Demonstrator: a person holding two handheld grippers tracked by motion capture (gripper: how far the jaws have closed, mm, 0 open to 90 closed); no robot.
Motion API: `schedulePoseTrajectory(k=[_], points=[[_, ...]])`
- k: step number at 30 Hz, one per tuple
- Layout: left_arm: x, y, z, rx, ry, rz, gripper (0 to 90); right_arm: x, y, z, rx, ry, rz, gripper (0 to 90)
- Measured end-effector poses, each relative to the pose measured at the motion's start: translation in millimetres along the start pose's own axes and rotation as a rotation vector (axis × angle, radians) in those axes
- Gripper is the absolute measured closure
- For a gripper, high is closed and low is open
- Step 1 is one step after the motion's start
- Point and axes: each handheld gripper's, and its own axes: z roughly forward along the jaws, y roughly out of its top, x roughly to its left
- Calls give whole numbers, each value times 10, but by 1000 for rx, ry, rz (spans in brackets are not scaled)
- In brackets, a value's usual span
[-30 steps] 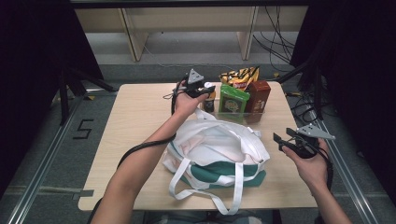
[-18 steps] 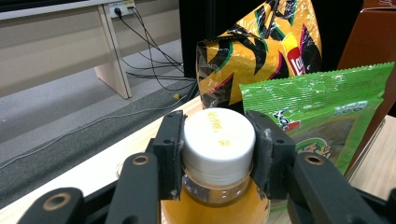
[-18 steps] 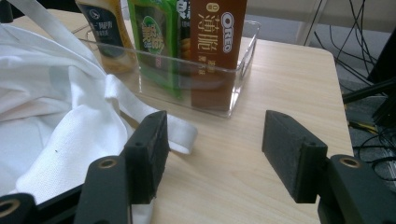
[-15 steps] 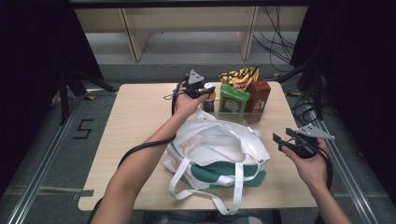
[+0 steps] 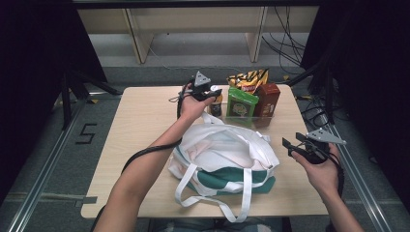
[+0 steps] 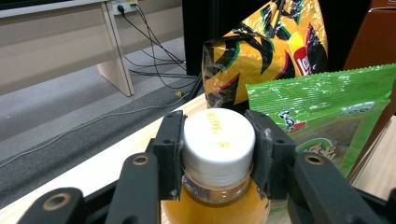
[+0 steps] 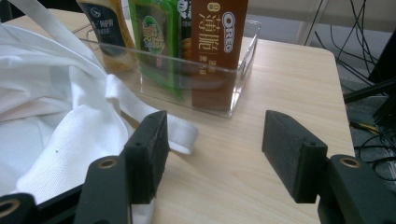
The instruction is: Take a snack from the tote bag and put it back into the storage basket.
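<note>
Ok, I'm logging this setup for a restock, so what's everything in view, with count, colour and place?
bottle: one, orange drink, white cap, in the bin's left end
green packet: one, green, bin's middle
brown box: one, brown, bin's right end
snack bag: one, yellow and black, behind the packet
clear bin: one, transparent, table's far side
tote bag: one, white and green, table's near middle
table: one, light wood
left tool: one, black, closed on the bottle's cap
right tool: one, black, open, at the table's right edge

Lab, black curtains (image 5: pixel 34 72), floor rails (image 5: pixel 43 169), loose cables (image 5: pixel 290 43)
</note>
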Motion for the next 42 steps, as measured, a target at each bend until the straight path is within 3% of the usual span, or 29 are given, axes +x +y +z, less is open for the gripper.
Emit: schedulePoseTrajectory(k=[8, 9, 12, 17, 23, 27, 30, 32, 38, 40, 42], points=[[0, 8, 16, 13, -3, 3, 587, -13, -1, 9, -11, -2, -22, 415], [-2, 9, 17, 14, -3, 3, 586, 1, 1, 1, 0, 1, 0, 415], [2, 11, 21, 15, 0, 3, 585, 1, 1, 2, -1, 2, 6, 415], [0, 23, 27, 27, -1, 12, 575, -7, -2, 8, -10, 0, -19, 415], [-3, 61, 5, 44, 6, 12, 482, 7, -3, 6, 1, 1, -8, 414], [-9, 76, -18, 47, 12, 6, 447, -10, -7, 25, -19, 2, -35, 414], [-3, 86, -49, 46, 19, -8, 423, 8, -3, 9, -4, 2, -14, 414], [-6, 95, -78, 46, 22, -9, 413, -20, -1, 19, -13, 6, -45, 414], [-18, 119, -202, 40, 18, -13, 405, -24, 1, 15, -20, 1, -49, 413], [-26, 122, -248, 38, 18, -13, 406, 5, 0, 5, -17, 0, -15, 413], [-31, 123, -292, 38, 21, -15, 405, 4, -1, 3, -15, -1, -15, 413]])
